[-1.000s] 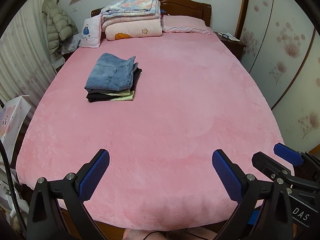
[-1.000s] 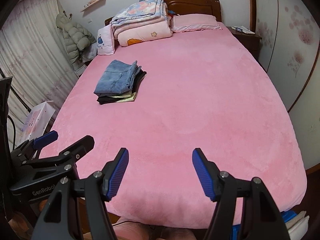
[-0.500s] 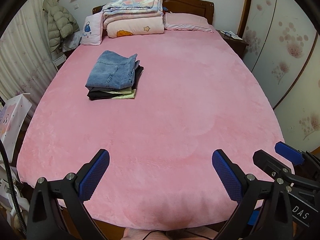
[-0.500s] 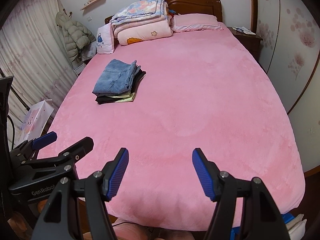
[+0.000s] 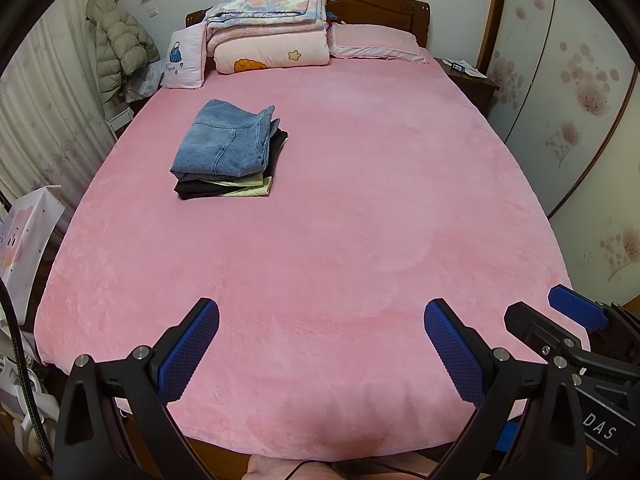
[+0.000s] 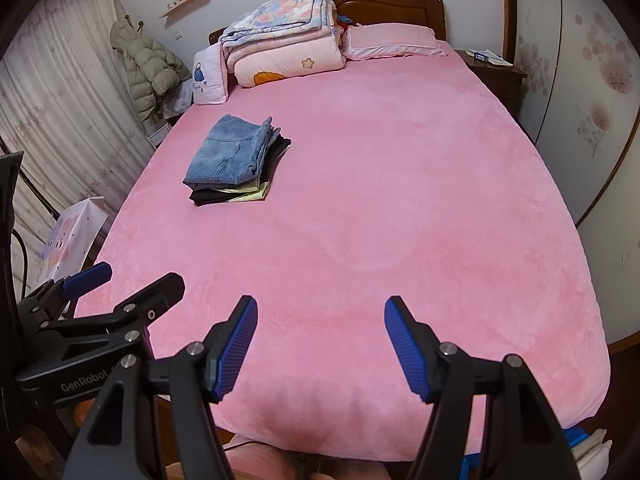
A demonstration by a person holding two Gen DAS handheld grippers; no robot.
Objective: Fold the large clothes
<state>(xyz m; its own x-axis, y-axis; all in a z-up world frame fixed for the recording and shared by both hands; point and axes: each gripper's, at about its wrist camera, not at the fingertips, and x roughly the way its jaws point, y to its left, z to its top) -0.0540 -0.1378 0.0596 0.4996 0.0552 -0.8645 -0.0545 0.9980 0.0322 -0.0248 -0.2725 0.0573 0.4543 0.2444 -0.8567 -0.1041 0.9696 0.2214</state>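
The bed (image 5: 360, 220), under a pink plush cover, fills nearly everything ahead of both hand-held grippers, and most of it lies bare: no garment is spread out on it for folding. At its far end, well beyond the fingertips, sit a bundle of folded quilts (image 5: 268, 28) and a pink pillow (image 5: 376, 42) against the wooden headboard.

The only clothes in sight are a stack of folded clothes (image 5: 228, 152), far ahead and to the left of both hand-held grippers. Folded jeans (image 6: 230, 152) lie on top, with a dark garment and a pale yellow-green one beneath. The stack looks tidy and squared, so those pieces appear done.

The left hand-held gripper (image 5: 320, 344) is released, its blue pads wide apart and holding nothing, low over the near edge of the bed. The right hand-held gripper (image 6: 320, 340) is likewise released and empty, close beside it at the same edge. Each shows at the border of the other's view.

Judging from this, several folds are finished and no garment is in hand. Whether more clothes wait out of view cannot be told; if so, the next piece has yet to be fetched and laid flat.
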